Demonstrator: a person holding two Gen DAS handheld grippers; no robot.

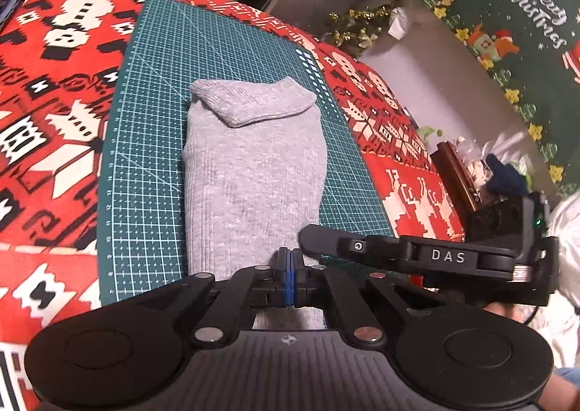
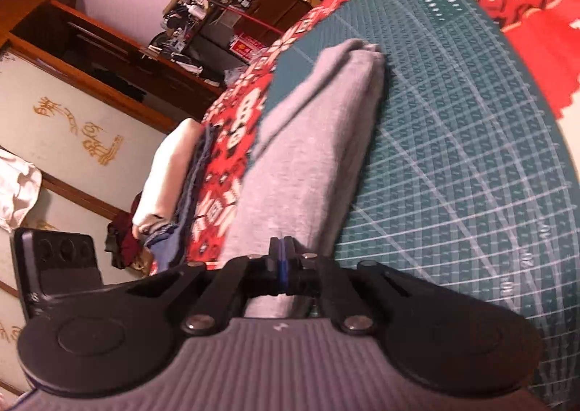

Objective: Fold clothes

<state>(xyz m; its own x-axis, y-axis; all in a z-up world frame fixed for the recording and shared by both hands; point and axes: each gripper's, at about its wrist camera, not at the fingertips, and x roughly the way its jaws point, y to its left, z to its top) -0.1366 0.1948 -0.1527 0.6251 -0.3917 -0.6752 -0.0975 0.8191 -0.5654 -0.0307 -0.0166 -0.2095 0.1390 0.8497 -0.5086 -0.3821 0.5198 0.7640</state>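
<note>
A grey knit garment (image 1: 250,171), folded narrow with its collar turned over at the far end, is laid lengthwise on a green cutting mat (image 1: 145,142) over a red patterned cloth (image 1: 54,84). Its near edge is pinched by the closed left gripper (image 1: 290,260) and the closed right gripper (image 2: 281,251).

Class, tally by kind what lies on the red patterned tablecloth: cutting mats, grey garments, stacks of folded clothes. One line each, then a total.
Green gridded cutting mat: 1
Grey ribbed knit garment: 1
Stack of folded white and blue clothes: 1
Total: 3
</note>
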